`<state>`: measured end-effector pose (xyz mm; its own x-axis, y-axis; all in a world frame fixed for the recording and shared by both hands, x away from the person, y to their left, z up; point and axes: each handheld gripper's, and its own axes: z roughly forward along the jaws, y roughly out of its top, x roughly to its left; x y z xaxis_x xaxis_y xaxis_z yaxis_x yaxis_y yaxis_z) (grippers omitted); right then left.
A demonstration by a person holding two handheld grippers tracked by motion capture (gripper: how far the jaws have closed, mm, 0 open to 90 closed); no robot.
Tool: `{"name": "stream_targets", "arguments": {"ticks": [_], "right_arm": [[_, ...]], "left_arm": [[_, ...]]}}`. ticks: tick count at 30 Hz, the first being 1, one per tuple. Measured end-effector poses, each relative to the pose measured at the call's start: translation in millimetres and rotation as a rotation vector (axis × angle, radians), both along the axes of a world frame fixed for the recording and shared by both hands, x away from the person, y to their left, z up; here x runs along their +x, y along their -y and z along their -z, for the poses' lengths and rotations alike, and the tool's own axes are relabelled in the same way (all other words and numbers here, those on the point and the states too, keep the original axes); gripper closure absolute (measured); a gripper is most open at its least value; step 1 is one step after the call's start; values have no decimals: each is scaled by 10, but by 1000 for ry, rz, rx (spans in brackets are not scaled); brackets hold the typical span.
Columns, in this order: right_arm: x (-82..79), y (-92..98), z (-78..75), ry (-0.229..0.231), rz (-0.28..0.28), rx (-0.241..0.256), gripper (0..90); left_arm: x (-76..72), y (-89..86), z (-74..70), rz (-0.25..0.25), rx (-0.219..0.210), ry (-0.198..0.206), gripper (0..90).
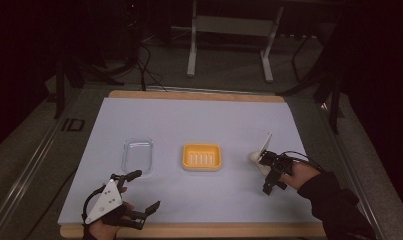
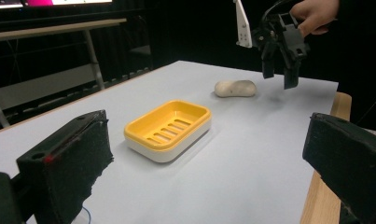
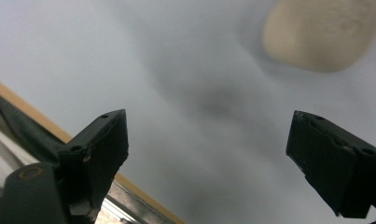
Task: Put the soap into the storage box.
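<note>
- Dark room around you, and a pale sheet (image 1: 199,120) covers the table; its wooden edge shows at the near side.
- Your right gripper (image 1: 272,172) hangs above the sheet with its jaws wide apart and nothing between them. I think it points down like this to come over the soap from above.
- The soap bar (image 3: 323,32), cream in colour, lies flat on the sheet just beyond those jaw tips, a little to one side, not touching them.
- Your left gripper (image 1: 139,192) rests low at the near edge, its jaws also spread and empty, probably only waiting.
- A yellow soap dish (image 2: 169,129) with a slotted tray stands straight ahead of the left jaws, well apart from them.
- A clear plastic lid (image 1: 138,155) lies just beyond the left jaw tips; maybe it belongs to the dish.
</note>
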<state>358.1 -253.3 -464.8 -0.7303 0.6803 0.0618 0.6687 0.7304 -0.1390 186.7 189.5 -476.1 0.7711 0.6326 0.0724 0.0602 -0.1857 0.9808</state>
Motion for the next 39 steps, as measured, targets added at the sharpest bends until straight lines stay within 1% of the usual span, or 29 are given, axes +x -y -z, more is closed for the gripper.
{"name": "stream_targets", "arguments": {"ticks": [2, 3, 6, 8, 9, 11, 12, 14, 18, 20, 21, 25, 27, 31, 33, 35, 36, 38, 39], "right_arm": [[36, 19, -1, 10, 15, -6, 127], [36, 19, -1, 10, 15, -6, 127], [82, 39, -5, 33, 17, -9, 125], [96, 46, -9, 39, 20, -6, 125], [130, 56, -23, 64, 22, 1, 126], [154, 63, -32, 84, 20, 15, 126], [173, 70, -35, 90, 28, 29, 126], [185, 74, -35, 96, 25, 32, 126], [219, 84, -34, 108, 39, 46, 126], [228, 82, -34, 124, 40, 49, 127], [234, 81, -33, 126, 43, 55, 126], [260, 70, -31, 162, 46, 89, 128], [276, 65, -27, 170, 52, 103, 128], [322, 64, -16, 191, 81, 133, 128], [348, 66, -4, 202, 93, 140, 129], [378, 71, 5, 222, 123, 151, 133], [391, 77, 11, 228, 124, 161, 137], [402, 79, 18, 233, 123, 165, 137], [421, 83, 29, 245, 131, 175, 142]], "left_arm": [[2, 2, 1, 1, 3, 0, 12], [3, 4, 2, 1, 4, -1, 12], [2, 7, 3, 2, 6, -1, 12], [2, 6, 3, 3, 5, 0, 11], [2, 5, 2, 2, 5, 0, 12], [2, 4, 2, 3, 6, 0, 11], [3, 4, 2, 3, 6, -1, 12], [4, 6, 3, 3, 5, -1, 12], [5, 8, 3, 4, 3, -3, 12], [4, 7, 3, 4, 6, -3, 12], [4, 9, 4, 4, 3, -3, 12], [6, 9, 4, 5, 1, -5, 12], [7, 10, 5, 5, 1, -5, 11], [6, 11, 5, 7, 3, -6, 12], [5, 10, 5, 7, 4, -5, 12], [5, 10, 5, 8, 2, -6, 12], [5, 10, 4, 8, 2, -5, 11], [6, 10, 4, 8, 0, -6, 12], [7, 10, 5, 8, 1, -6, 12]]}}
